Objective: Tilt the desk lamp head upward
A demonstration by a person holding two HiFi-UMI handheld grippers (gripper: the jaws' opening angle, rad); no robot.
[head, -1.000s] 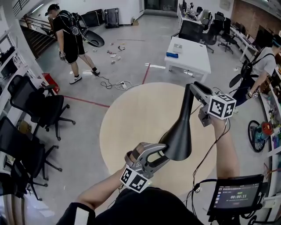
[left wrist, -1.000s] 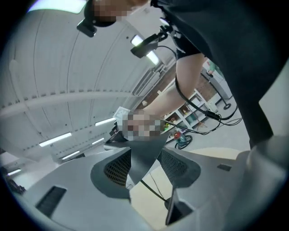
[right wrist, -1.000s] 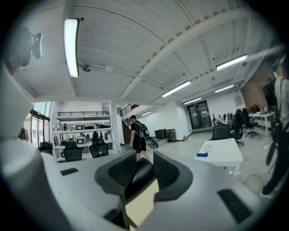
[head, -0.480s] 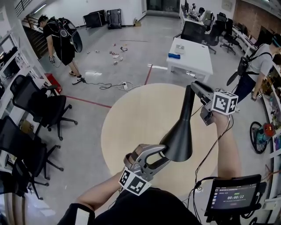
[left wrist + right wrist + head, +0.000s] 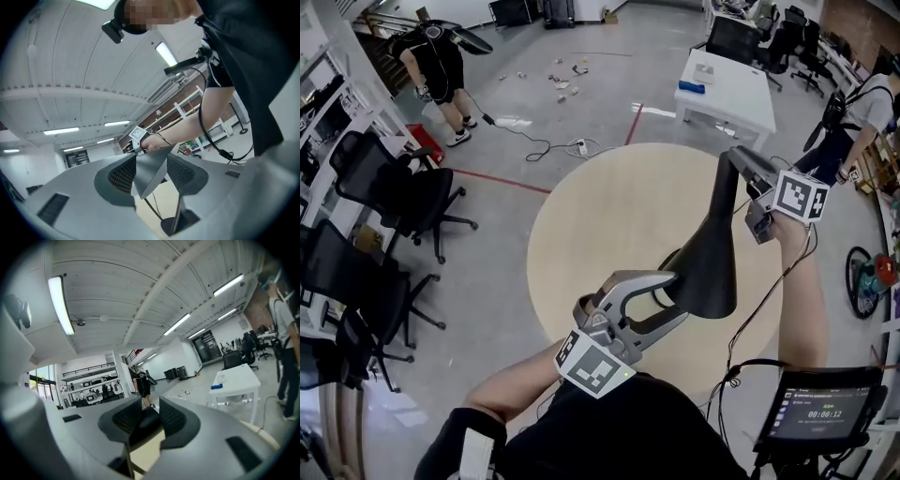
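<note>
Little has changed in a second. Both grips are kept, and the lamp head leans much as it did. The left hand-held gripper is shown larger in the head view, so it may have been raised slightly, though the camera itself has also been moved. The tilt is judged barely begun.

The left hand-held gripper is pinched on the rim of the head's wide end. The right hand-held gripper is clamped on the narrow top end. The lamp is stood on the round counter, right of its middle.

In the left gripper view the thin rim is seen wedged between the pads, with the stem and base below; these are largely covered in the head view. In the right gripper view only the dark rounded neck is shown between the jaws.
</note>
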